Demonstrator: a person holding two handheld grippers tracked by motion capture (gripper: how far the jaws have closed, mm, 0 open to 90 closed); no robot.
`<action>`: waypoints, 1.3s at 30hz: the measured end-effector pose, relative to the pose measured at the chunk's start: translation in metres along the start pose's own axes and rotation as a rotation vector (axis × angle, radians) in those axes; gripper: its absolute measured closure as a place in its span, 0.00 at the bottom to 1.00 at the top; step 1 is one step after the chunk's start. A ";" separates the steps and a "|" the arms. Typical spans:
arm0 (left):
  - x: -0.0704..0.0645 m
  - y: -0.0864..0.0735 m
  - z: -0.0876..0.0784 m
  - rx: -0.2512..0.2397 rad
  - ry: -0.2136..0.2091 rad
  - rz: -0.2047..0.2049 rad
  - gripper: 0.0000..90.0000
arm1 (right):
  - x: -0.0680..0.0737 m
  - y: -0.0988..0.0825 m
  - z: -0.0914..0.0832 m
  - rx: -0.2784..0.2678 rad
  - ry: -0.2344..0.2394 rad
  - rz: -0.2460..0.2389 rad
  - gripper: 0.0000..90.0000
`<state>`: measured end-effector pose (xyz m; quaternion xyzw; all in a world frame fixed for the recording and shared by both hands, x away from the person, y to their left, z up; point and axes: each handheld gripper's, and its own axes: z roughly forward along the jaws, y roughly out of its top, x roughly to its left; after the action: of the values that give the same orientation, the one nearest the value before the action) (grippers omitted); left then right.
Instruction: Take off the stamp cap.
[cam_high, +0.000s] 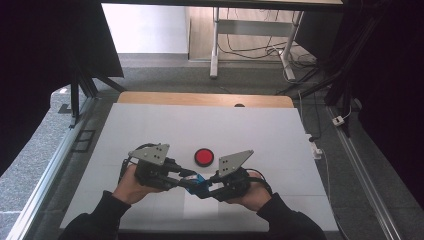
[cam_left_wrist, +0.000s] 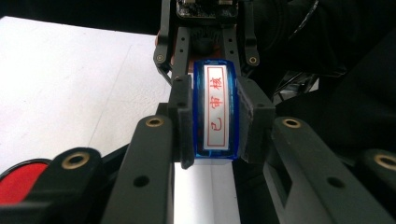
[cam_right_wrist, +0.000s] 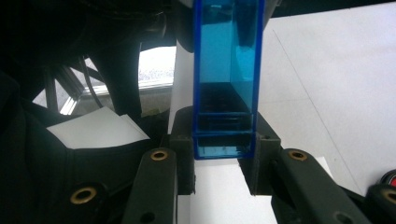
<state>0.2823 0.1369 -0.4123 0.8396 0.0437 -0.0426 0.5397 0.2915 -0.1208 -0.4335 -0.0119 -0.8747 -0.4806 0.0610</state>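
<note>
A blue see-through stamp (cam_high: 195, 181) is held between both grippers, low over the white mat near the front of the table. My left gripper (cam_high: 186, 178) comes in from the left, my right gripper (cam_high: 203, 189) from the right. In the left gripper view my left gripper (cam_left_wrist: 215, 140) is shut on the stamp (cam_left_wrist: 215, 105); its white label with red characters faces the camera. Beyond it stands the other gripper (cam_left_wrist: 205, 51). In the right gripper view my right gripper (cam_right_wrist: 224, 156) is shut on the stamp's clear blue casing (cam_right_wrist: 226, 60), which stretches away from the jaws.
A round red ink pad (cam_high: 204, 157) lies on the white mat (cam_high: 150, 125) just beyond the grippers, its edge also visible (cam_left_wrist: 18, 179). The table's wooden back edge (cam_high: 200, 98) lies farther off. Metal rails run along both sides.
</note>
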 end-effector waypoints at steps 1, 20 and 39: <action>0.000 0.000 0.000 -0.001 0.005 0.006 0.78 | 0.000 0.000 0.000 0.000 0.000 0.000 0.77; -0.002 0.001 -0.009 -0.024 0.049 0.006 0.78 | 0.001 -0.003 0.004 0.034 -0.035 0.025 0.77; -0.006 -0.002 -0.006 0.013 0.163 -0.056 0.78 | 0.004 -0.012 -0.024 0.007 -0.258 0.090 0.76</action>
<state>0.2763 0.1427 -0.4115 0.8422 0.1108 0.0106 0.5275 0.2886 -0.1481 -0.4305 -0.1125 -0.8756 -0.4687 -0.0305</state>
